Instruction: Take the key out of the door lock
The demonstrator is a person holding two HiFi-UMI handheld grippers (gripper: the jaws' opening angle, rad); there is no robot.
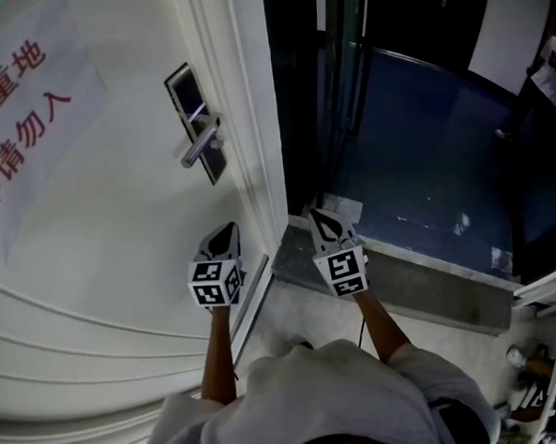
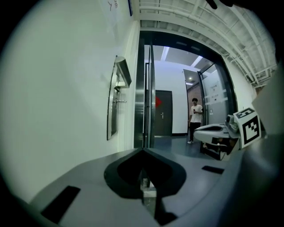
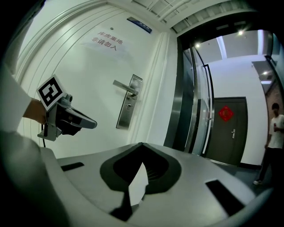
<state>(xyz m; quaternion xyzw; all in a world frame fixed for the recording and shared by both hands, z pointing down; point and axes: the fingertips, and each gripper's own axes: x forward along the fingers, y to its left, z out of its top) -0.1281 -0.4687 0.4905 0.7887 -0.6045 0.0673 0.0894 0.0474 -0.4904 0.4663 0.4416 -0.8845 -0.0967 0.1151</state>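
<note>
- The left gripper [image 2: 143, 150] and right gripper [image 3: 141, 144] both have their jaws closed on nothing.
- The door lock [image 3: 128, 103] sits near the door's [image 1: 119, 226] free edge, and the key is too small to make out.
- Only the gripper views show a person [image 2: 195, 119] beyond the doorway.

Lock [image 1: 196, 118] on door [image 1: 119, 235]; doorway [image 1: 415, 152] to right

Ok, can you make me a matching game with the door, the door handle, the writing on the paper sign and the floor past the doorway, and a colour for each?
Things:
1. door
2. door handle
3. writing on the sign
4. floor past the doorway

Colours:
a. red
b. dark blue
c. white
d. silver

Pairs: 1-c, 2-d, 3-a, 4-b
</note>
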